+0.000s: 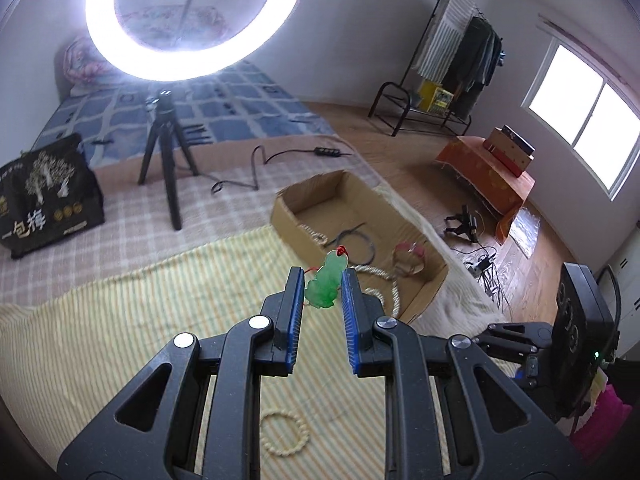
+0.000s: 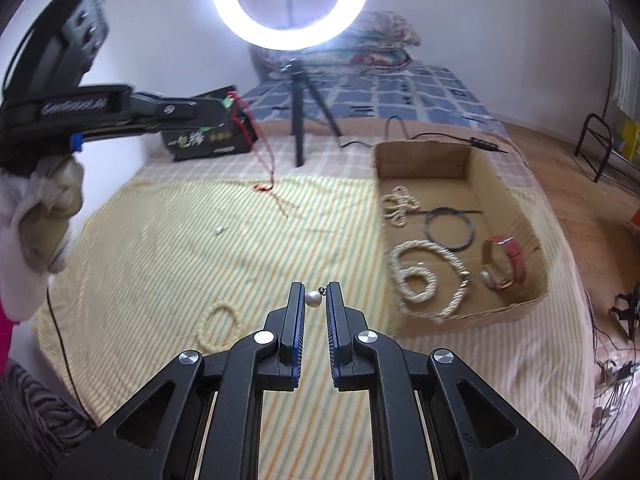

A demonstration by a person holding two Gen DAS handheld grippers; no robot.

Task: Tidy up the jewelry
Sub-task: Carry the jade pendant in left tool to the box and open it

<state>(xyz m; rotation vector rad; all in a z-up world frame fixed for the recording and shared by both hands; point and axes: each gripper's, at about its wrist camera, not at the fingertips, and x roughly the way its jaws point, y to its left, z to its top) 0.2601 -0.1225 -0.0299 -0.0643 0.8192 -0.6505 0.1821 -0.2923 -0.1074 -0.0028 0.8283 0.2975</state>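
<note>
Looking along my left gripper (image 1: 320, 288), I find its jaws clamped on the green pendant (image 1: 325, 285), which stands upright between the pads with its red cord (image 1: 341, 251) at the top. The cardboard box (image 1: 430, 280) lies just beyond and to the right of the pendant.

Along my right gripper (image 2: 315, 298), the jaws are pinched on a pearl earring (image 2: 312, 298), its stud pointing right. The box sits right of it, nearer this hand. A beaded bracelet (image 2: 219, 327) rests on the bed, left of the box.

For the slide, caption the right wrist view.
Right tool pinches a pearl earring above the striped cloth, beside the cardboard box of sorted jewelry.
</note>
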